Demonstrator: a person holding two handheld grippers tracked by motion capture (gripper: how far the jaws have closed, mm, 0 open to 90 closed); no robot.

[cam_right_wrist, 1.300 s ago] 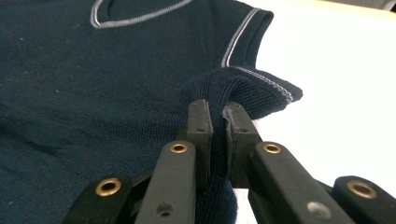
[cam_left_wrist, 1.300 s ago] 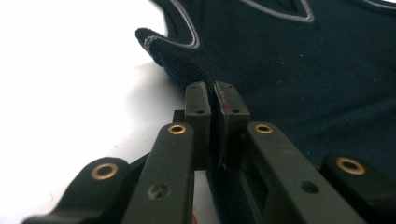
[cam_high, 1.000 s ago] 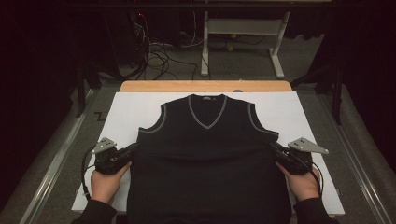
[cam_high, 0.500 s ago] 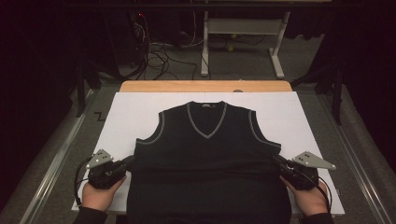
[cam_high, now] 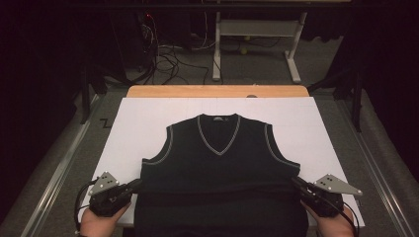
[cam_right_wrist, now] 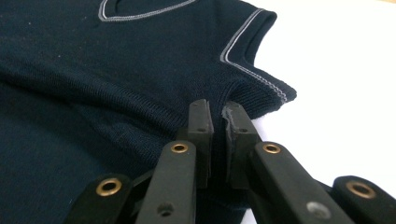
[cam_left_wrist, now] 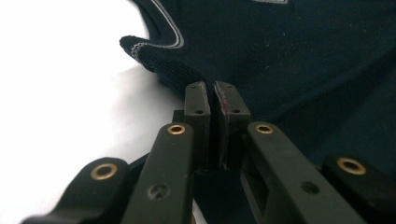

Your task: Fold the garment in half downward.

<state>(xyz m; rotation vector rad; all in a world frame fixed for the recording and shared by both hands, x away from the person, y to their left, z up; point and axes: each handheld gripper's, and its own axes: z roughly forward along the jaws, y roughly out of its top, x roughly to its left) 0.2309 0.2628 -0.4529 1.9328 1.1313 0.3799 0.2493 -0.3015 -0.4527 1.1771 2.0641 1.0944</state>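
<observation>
In the high view, a dark sleeveless V-neck vest (cam_high: 220, 173) is seen spread flat on a white sheet (cam_high: 133, 128) that covers the table. Its long axis runs from the near edge toward the far edge, with the neck opening pointed away from the person and the hem hanging over the near edge. Pale trim is seen along the neckline and both armholes. A small label inside the collar is visible, but its writing is too small to be read. The left gripper (cam_high: 132, 185) is clamped on the vest's left side seam below the armhole, and the right gripper (cam_high: 296, 182) is clamped on the opposite side seam. A strip of bare wooden tabletop (cam_high: 217, 91) is exposed beyond the sheet. Behind it, a grey floor with tangled cables (cam_high: 163, 57) and a white metal frame (cam_high: 257, 29) is seen in a dark room. A dark mark on the sheet's far left corner cannot be made out.

In the left gripper view, the jaws are closed together on a fold of the knit just below the trimmed armhole edge (cam_left_wrist: 161, 39), with the white sheet to the left.

In the right gripper view, the jaws are pinched on the knit just beside the armhole corner (cam_right_wrist: 275, 91), with the sheet at the right.
</observation>
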